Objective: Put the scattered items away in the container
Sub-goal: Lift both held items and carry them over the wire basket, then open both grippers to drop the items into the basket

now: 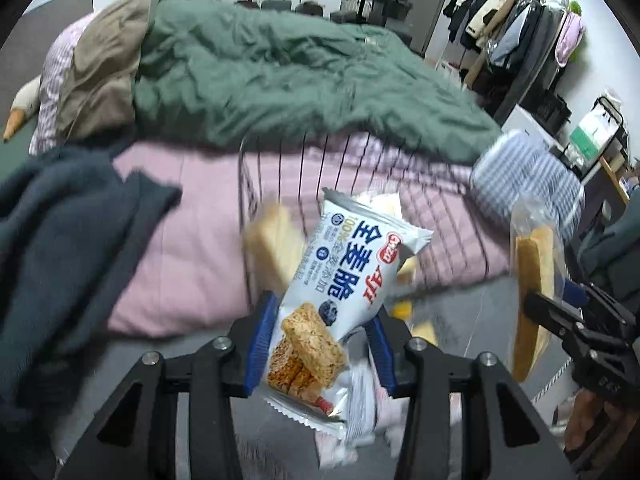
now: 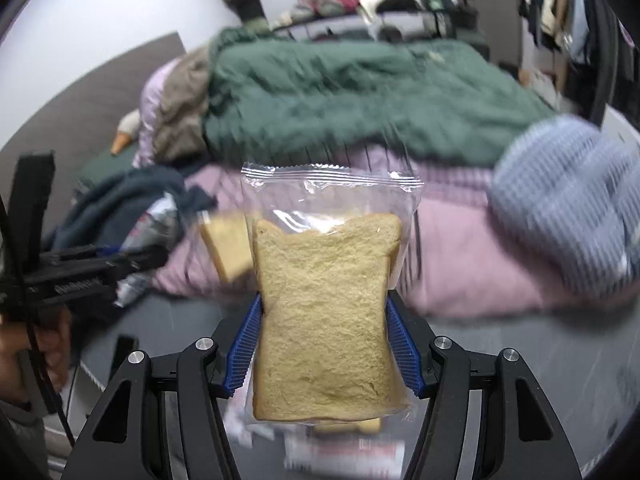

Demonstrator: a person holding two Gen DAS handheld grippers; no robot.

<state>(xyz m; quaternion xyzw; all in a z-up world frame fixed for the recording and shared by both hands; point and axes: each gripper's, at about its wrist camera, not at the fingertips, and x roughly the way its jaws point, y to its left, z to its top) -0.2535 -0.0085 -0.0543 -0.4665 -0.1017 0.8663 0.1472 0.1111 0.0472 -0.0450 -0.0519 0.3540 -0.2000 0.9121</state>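
Left gripper (image 1: 320, 344) clamped on snack pack (image 1: 344, 276), held above basket (image 1: 360, 184) beside bed (image 1: 180, 248). Right gripper (image 2: 324, 344) clamped on bagged bread (image 2: 326, 312); its view alone showed slice face, left view only edge.

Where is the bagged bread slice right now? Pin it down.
In the right wrist view the bagged bread slice sits centre frame, clamped between the blue pads of the right hand-held gripper, raised in front of the pink bedspread.
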